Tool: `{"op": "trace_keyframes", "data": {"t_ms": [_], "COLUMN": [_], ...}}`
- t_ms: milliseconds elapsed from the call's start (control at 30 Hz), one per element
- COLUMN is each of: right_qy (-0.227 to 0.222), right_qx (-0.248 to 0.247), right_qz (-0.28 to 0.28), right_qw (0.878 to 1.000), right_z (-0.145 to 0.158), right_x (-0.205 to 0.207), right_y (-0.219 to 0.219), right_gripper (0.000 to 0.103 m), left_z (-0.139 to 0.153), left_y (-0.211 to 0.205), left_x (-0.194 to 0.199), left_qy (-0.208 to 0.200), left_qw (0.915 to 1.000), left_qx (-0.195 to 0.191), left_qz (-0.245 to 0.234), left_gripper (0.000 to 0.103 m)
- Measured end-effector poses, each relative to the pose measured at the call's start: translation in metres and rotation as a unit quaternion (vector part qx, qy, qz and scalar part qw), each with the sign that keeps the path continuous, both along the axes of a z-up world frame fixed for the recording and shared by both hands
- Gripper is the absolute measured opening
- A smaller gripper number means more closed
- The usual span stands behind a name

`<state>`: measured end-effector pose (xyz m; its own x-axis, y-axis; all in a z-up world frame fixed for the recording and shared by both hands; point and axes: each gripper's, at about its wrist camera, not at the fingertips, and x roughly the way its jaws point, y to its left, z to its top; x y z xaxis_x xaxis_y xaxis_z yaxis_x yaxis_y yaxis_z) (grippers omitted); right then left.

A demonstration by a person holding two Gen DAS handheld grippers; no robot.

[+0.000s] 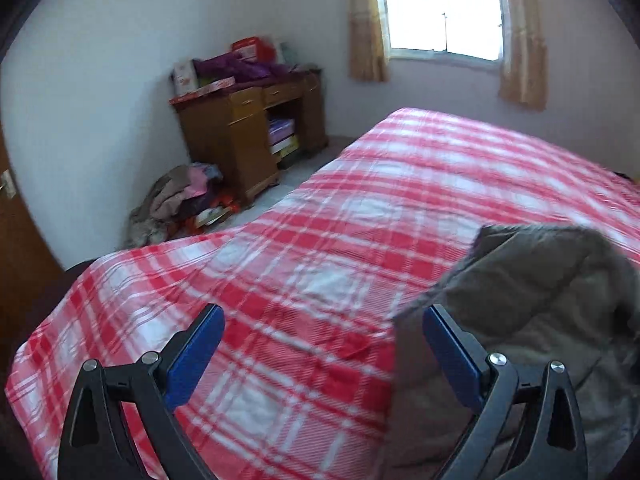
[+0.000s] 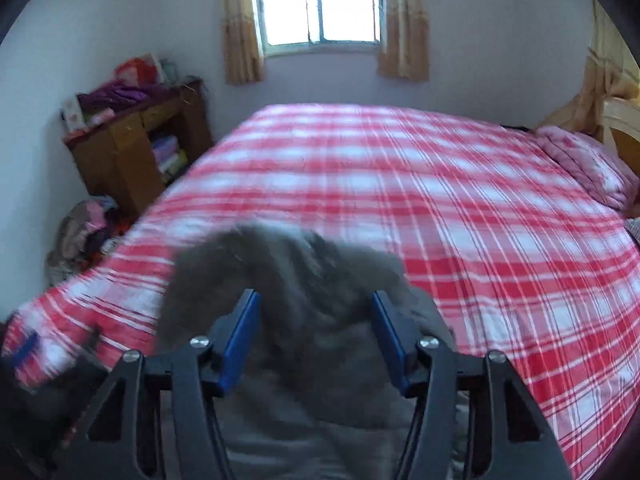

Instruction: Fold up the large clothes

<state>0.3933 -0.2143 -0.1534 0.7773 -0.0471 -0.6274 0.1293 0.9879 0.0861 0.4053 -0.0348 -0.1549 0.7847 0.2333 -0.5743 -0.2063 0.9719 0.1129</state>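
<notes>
One grey padded garment (image 2: pixel 304 280) heaped at near edge of plaid bedspread (image 2: pixel 440 200), fur-like trim on top. Likely bulky, soft, floppy, not slippery; best taken at hem or shoulder seams, not the fluffy trim. Left gripper (image 1: pixel 324 352) spread wide, nothing between, garment just beside. Right gripper (image 2: pixel 316 336) half-spread over garment; grip on cloth not discernible. Two grippers.

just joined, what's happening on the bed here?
A person holding tongs in each hand is working on a grey padded garment lying on the red plaid bedspread. The left tongs are wide open over bare bedspread beside the garment, holding nothing. The right tongs straddle the garment's blurred top; whether they grip it is unclear. No fold is visible yet.
</notes>
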Motion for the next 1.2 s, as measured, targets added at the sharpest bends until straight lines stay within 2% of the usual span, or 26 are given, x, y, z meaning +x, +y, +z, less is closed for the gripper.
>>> {"op": "trace_keyframes", "data": {"t_ms": [67, 233, 367, 500, 833, 1200], "right_qy": [0.005, 0.021, 0.015, 0.004, -0.01, 0.008], "right_qx": [-0.002, 0.049, 0.083, 0.104, 0.123, 0.133], "right_qz": [-0.018, -0.06, -0.088, -0.093, -0.08, -0.077], "right_qw": [1.0, 0.997, 0.992, 0.99, 0.989, 0.988], "right_z": [-0.02, -0.054, -0.074, -0.083, -0.104, -0.117], "right_x": [-0.01, -0.025, -0.04, -0.048, -0.043, -0.035], "right_y": [-0.021, -0.069, -0.092, -0.099, -0.103, -0.105], "right_gripper": [0.059, 0.059, 0.059, 0.059, 0.06, 0.061], "left_z": [0.0, -0.012, -0.028, -0.05, -0.077, -0.092], "left_y": [-0.02, -0.075, -0.115, -0.132, -0.121, -0.118], "left_x": [0.001, 0.003, 0.002, 0.006, 0.018, 0.027], "left_qy": [-0.003, 0.014, 0.014, 0.024, 0.035, 0.055], "left_qw": [0.9997, 0.9973, 0.9931, 0.9882, 0.9927, 0.9936], "left_qx": [-0.004, 0.016, 0.077, 0.128, 0.095, 0.075], "left_qz": [-0.025, -0.07, -0.087, -0.08, -0.066, -0.063], "left_gripper": [0.099, 0.099, 0.099, 0.1, 0.102, 0.102]}}
